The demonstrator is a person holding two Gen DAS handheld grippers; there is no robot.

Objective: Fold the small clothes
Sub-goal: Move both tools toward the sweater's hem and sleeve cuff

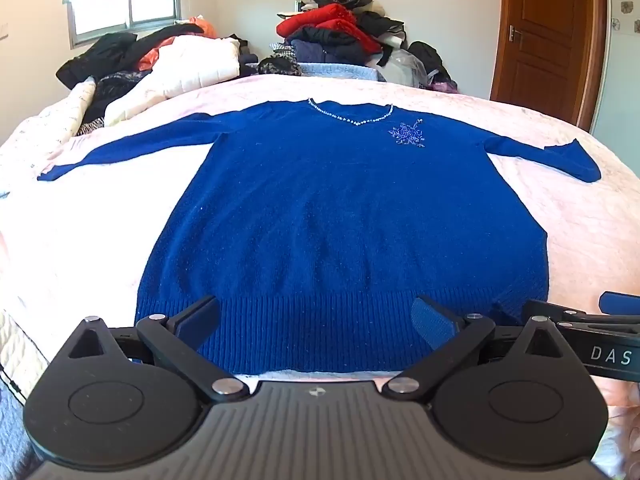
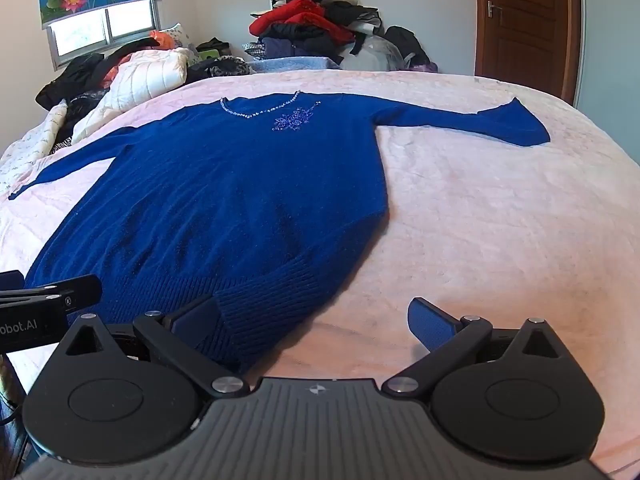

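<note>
Left wrist view takes in the whole blue sweater (image 1: 320, 216) spread flat on the pink bed (image 1: 580, 224), front up, both sleeves out sideways and the ribbed hem nearest; the left gripper (image 1: 318, 320) hovers over that hem, fingers spread wide with nothing between them. Right wrist view sits further to the sweater's side, showing mostly bare bedcover and the hem's corner; the right gripper (image 2: 316, 320) also stands wide open and empty. A pile of clothes (image 1: 336, 36) lies beyond the bed, beside a wooden door (image 1: 548, 32).
</note>
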